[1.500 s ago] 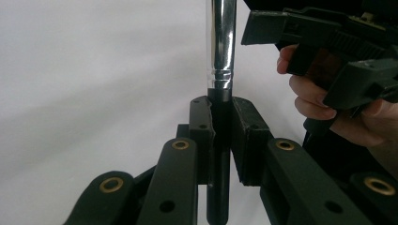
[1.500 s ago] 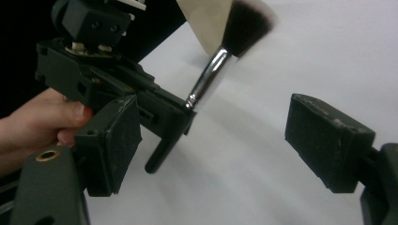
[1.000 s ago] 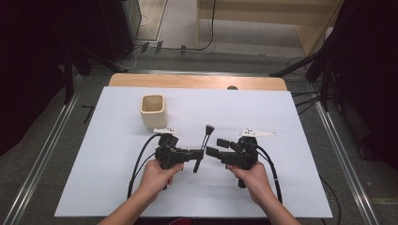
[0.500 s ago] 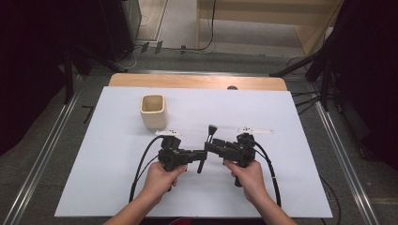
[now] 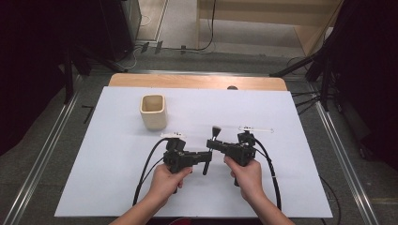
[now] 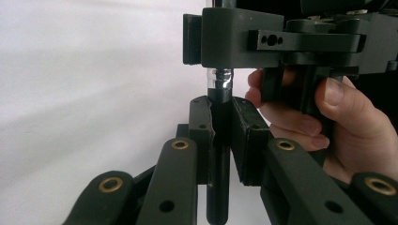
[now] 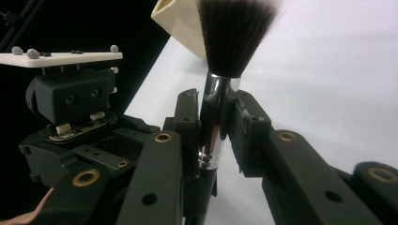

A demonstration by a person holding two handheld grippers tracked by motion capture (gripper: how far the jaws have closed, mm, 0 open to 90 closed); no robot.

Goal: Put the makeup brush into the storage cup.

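A makeup brush [image 5: 215,133] with dark bristles, a silver ferrule and a black handle stands nearly upright between my two grippers above the white table. My left gripper [image 5: 205,158] is shut on the black handle [image 6: 219,140] just below the ferrule. My right gripper [image 5: 212,144] comes in from the right; its jaws have just been closing and now clamp the silver ferrule [image 7: 213,117], with the bristles [image 7: 234,33] fanning above them. The two grippers face each other, tips almost touching. In the left gripper view the right gripper's body [image 6: 244,42] hangs above the handle.
A cream square cup [image 5: 153,111] stands upright on the white table sheet [image 5: 281,187], behind and left of the grippers. A wooden edge [image 5: 197,80] borders the far side. Metal rails run along both sides. Cables trail from both grippers toward the person.
The left gripper carried the brush a little to the right, into the right gripper's jaws. Those jaws went from wide apart to shut on the ferrule.
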